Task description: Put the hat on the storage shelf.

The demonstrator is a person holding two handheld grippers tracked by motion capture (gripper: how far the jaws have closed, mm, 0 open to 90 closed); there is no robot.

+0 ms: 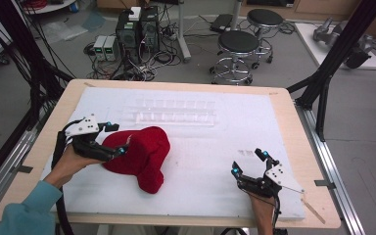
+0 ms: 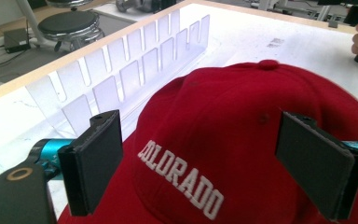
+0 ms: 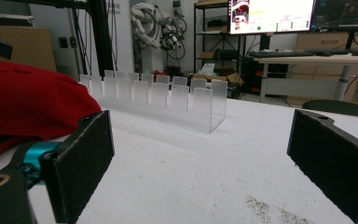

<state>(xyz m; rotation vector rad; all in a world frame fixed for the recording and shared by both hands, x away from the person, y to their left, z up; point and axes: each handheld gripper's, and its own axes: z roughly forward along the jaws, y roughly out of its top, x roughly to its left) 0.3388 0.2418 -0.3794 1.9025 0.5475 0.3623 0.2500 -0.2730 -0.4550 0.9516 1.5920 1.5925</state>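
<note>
A white foam mat (image 1: pixel 186 147) covers most of the wooden table (image 1: pixel 293 127), which takes up the middle of the high view. On it, left of centre, lies a red cap (image 1: pixel 142 156) with "COLORADO" stitched across the front. Above it, toward the upper middle of the frame, stands a clear plastic rack (image 1: pixel 176 111) with a row of slots.

The left gripper (image 1: pixel 115 139) sits at the cap's left edge with its jaws spread wide, the cap's crown between them in the left gripper view, nothing clenched. Whether a pad already touches the cloth is hard to tell from above. The right gripper (image 1: pixel 248 162) rests low right in the high view, also released, well apart from the cap and holding nothing.

The main risk is probably the soft crown: closing on it could pinch only a fold, so the cap sags or slips out when lifted. Pushing forward instead could slide the cap into the light rack just beyond it and tip or shift it.
</note>
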